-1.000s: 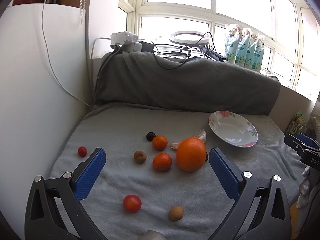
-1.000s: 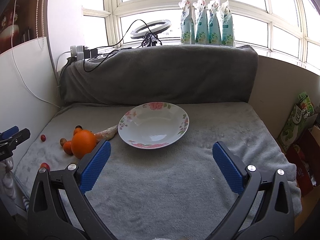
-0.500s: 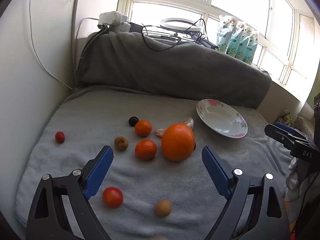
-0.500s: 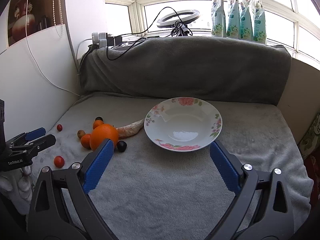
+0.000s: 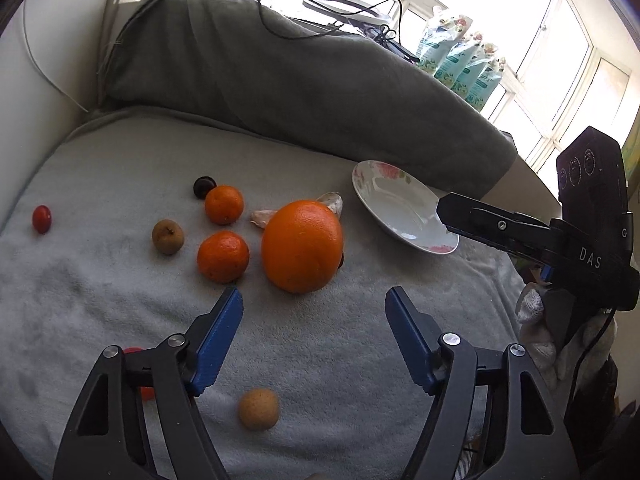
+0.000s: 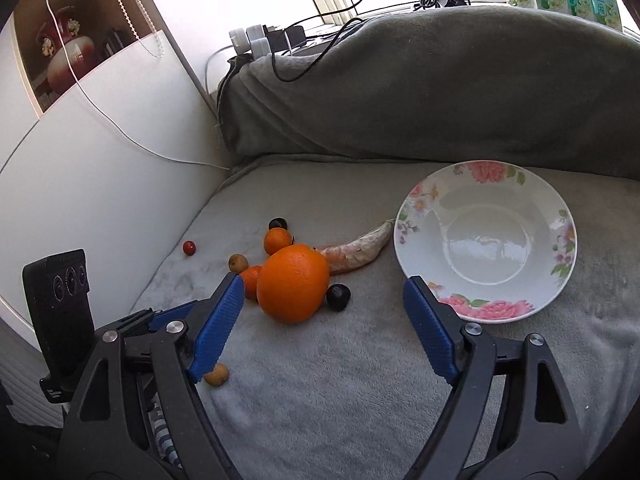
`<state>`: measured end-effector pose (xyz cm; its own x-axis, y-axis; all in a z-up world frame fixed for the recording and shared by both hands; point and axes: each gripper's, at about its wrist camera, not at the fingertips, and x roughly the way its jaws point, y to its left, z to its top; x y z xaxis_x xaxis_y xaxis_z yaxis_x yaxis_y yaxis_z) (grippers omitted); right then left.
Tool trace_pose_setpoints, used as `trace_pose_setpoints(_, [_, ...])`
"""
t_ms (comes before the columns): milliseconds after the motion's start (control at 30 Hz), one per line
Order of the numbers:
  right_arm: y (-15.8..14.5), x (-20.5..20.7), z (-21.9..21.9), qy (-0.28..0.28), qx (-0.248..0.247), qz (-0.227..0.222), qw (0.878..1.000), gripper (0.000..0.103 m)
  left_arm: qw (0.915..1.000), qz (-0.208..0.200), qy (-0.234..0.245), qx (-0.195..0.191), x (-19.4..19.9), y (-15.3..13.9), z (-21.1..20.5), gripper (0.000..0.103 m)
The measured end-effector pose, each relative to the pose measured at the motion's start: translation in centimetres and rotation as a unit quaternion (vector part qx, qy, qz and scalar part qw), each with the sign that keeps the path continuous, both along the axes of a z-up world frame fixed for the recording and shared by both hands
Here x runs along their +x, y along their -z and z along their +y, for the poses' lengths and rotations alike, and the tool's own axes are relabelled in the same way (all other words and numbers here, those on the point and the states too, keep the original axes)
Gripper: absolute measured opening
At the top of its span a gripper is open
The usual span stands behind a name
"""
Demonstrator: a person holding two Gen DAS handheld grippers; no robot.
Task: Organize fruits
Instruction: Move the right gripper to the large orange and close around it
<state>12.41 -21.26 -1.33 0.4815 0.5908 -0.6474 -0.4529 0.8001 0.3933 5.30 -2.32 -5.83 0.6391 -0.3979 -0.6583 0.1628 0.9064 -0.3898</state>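
Both grippers point down at the grey blanket (image 5: 340,360) with nothing held. Left gripper (image 5: 314,300): its blue-padded jaws are closing but stand well apart, with only bare blanket between the tips; a tan round fruit (image 5: 258,409) lies further back between the arms, touching neither. A red fruit (image 5: 138,360) is mostly hidden behind the left finger, so only slivers of it show. Right gripper (image 6: 324,292): its jaws are likewise closing and wide apart, with nothing pressed between the pads. From its own camera the left fingertip overlaps the edge of the large orange (image 6: 293,283), though whether they touch cannot be told. A small tan fruit (image 6: 216,374) peeks out under that same finger, partly covered.

Just beyond the left gripper's tips sits the large orange (image 5: 302,246), with two mandarins (image 5: 223,256) just beside it on the left. A dark round fruit (image 6: 338,297) nestles against the orange; in the left view it is nearly all hidden. Behind the orange lies a pale, peel-like piece (image 6: 356,250), hard to identify. Further left are a brownish fruit (image 5: 168,236), another dark fruit (image 5: 204,186) and a small red one (image 5: 41,219) well apart. The flowered plate (image 6: 560,240) lies to the right, holding no fruit. The right gripper's body hides part of the plate's rim in the left view.
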Motion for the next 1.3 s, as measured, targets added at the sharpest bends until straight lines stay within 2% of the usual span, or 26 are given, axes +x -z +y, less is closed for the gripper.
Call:
trace_pose_setpoints(100, [0.5,1.2,1.2,-0.018,-0.005,0.013,1.0,0.08,0.9998,0.012,0.001,-0.017,0.6,0.6,0.0,0.072])
trace_pose_setpoints(200, [1.1,2.2,2.4,-0.038,0.0,0.036,0.999,0.076,0.9998,0.015,0.007,-0.014,0.9,0.8,-0.4,0.065])
trace_pose_setpoints(367, [2.2,3.6,3.8,-0.057,-0.003,0.061,0.996,0.073,0.9997,0.023,0.01,-0.007,1.7,1.2,-1.0,0.065])
trace_pose_setpoints(433, [2.5,4.0,4.2,-0.063,-0.004,0.068,0.996,0.072,0.9995,0.028,0.01,-0.008,1.9,1.3,-0.9,0.061])
trace_pose_setpoints(1300, [5.0,6.3,6.1,-0.099,-0.009,0.108,0.989,0.072,0.9981,0.061,-0.002,0.0,5.0,2.9,-2.0,0.057])
